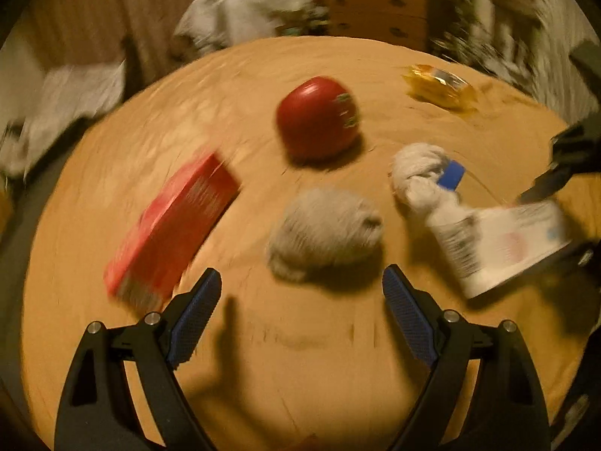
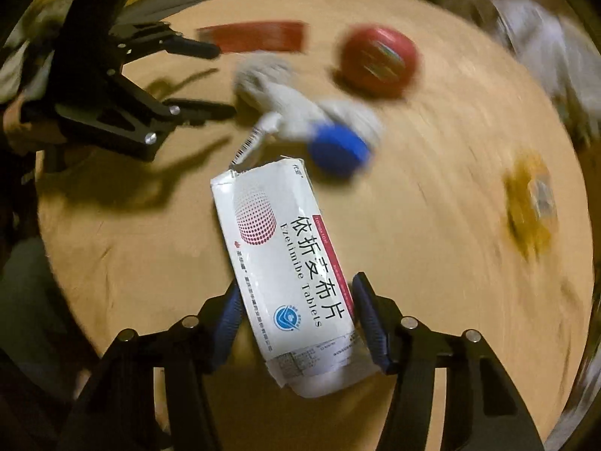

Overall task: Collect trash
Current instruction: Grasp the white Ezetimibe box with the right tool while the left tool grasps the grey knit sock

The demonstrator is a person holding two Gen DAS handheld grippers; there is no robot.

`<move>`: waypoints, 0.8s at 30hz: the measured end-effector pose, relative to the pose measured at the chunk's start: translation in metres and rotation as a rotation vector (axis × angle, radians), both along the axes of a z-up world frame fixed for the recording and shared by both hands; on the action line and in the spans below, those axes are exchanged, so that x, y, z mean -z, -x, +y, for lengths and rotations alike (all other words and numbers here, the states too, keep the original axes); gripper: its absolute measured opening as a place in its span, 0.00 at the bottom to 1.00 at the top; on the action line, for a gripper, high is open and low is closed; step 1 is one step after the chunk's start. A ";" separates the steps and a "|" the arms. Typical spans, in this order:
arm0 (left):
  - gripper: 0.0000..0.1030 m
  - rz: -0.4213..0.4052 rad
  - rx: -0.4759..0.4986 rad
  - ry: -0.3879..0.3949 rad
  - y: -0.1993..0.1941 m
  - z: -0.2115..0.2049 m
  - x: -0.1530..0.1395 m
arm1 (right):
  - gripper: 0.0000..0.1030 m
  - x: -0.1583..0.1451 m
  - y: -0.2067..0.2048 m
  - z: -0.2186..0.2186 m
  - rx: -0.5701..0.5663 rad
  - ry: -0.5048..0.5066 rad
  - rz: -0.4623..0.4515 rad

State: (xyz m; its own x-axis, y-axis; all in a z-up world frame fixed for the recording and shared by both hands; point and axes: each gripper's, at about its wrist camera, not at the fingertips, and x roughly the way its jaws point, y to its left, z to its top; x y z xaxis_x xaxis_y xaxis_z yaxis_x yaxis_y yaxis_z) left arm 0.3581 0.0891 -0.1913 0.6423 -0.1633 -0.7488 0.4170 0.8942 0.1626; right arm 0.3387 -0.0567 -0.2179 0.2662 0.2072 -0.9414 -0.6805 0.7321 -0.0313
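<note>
right gripper (image 2: 295, 317): its blue pads are pressing on both long edges of the white tablet box (image 2: 285, 274), holding it lifted over the table (image 2: 432, 270).
tablet box: hanging in the right gripper's grip, its far end pointing toward the blue cap (image 2: 338, 148); in the left wrist view it is showing at the right edge, just right of the cap.
left gripper (image 1: 300, 297): fingers (image 1: 199, 315) standing wide with nothing between them, hovering over bare wood, on the near side of the blue cap.
blue cap: lying on the table, touching a crumpled white tissue (image 1: 417, 173).
second tissue ball (image 1: 323, 231): sitting left of the blue cap, just ahead of the left gripper's fingertips.
red ball-like thing (image 1: 317, 118): resting beyond and left of the blue cap; too blurred to say what it is.
red box (image 1: 172, 225): lying well left of the blue cap.
yellow wrapper (image 1: 439, 88): lying beyond the blue cap, near the table's far rim.
progress: early, by my judgement; one piece is being carried, while tissues, cap, wrapper and red box are waiting on the table. no bin is showing.
</note>
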 end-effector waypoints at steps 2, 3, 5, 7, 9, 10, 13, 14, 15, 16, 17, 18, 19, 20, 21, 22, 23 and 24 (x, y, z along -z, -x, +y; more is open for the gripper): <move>0.82 -0.014 0.041 -0.024 -0.005 -0.007 -0.001 | 0.57 -0.005 0.005 -0.021 0.042 -0.004 0.042; 0.82 -0.020 0.063 -0.033 -0.008 -0.010 -0.002 | 0.57 -0.007 0.008 -0.031 0.057 0.003 0.056; 0.82 -0.018 0.090 -0.039 -0.013 -0.015 -0.001 | 0.59 -0.007 0.016 -0.046 0.063 0.040 0.061; 0.82 -0.006 0.117 -0.050 -0.021 -0.020 0.002 | 0.59 -0.005 0.024 -0.051 0.056 0.046 0.064; 0.82 0.010 0.128 -0.062 -0.026 -0.023 0.008 | 0.61 -0.006 0.026 -0.051 0.036 0.050 0.060; 0.82 0.017 0.133 -0.062 -0.029 -0.024 0.011 | 0.62 -0.005 0.026 -0.049 0.028 0.052 0.061; 0.64 0.033 0.142 -0.014 -0.030 -0.023 0.009 | 0.63 -0.004 0.027 -0.043 -0.007 0.069 0.050; 0.58 0.029 0.136 -0.014 -0.030 -0.023 0.009 | 0.63 -0.001 0.023 -0.034 -0.016 0.077 0.047; 0.56 0.028 0.130 -0.009 -0.030 -0.023 0.009 | 0.63 0.000 0.022 -0.031 -0.029 0.089 0.045; 0.53 0.030 0.125 -0.002 -0.030 -0.022 0.009 | 0.63 0.001 0.019 -0.027 -0.035 0.097 0.044; 0.50 0.030 0.118 0.007 -0.030 -0.022 0.009 | 0.63 0.002 0.017 -0.025 -0.043 0.110 0.044; 0.48 0.027 0.109 0.012 -0.029 -0.021 0.009 | 0.63 0.004 0.015 -0.022 -0.047 0.119 0.044; 0.46 0.026 0.104 0.015 -0.028 -0.021 0.009 | 0.63 0.006 0.016 -0.015 -0.048 0.129 0.044; 0.45 0.026 0.095 0.019 -0.027 -0.020 0.009 | 0.63 0.008 0.015 -0.014 -0.046 0.134 0.045; 0.44 0.024 0.080 0.021 -0.024 -0.020 0.009 | 0.62 0.009 0.015 -0.013 -0.045 0.140 0.041; 0.44 0.023 0.071 0.022 -0.022 -0.019 0.009 | 0.61 0.010 0.016 -0.011 -0.046 0.152 0.027; 0.43 0.022 0.059 0.027 -0.018 -0.019 0.009 | 0.56 0.011 0.017 -0.010 -0.046 0.159 0.015; 0.43 0.021 0.049 0.034 -0.014 -0.017 0.009 | 0.55 0.012 0.019 -0.008 -0.042 0.163 -0.003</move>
State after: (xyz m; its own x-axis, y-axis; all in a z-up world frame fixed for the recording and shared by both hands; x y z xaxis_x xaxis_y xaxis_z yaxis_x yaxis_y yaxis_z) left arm 0.3725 0.0720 -0.2000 0.6169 -0.2202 -0.7556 0.4638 0.8774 0.1229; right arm 0.3200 -0.0650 -0.2299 0.2630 0.0628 -0.9628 -0.7101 0.6882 -0.1491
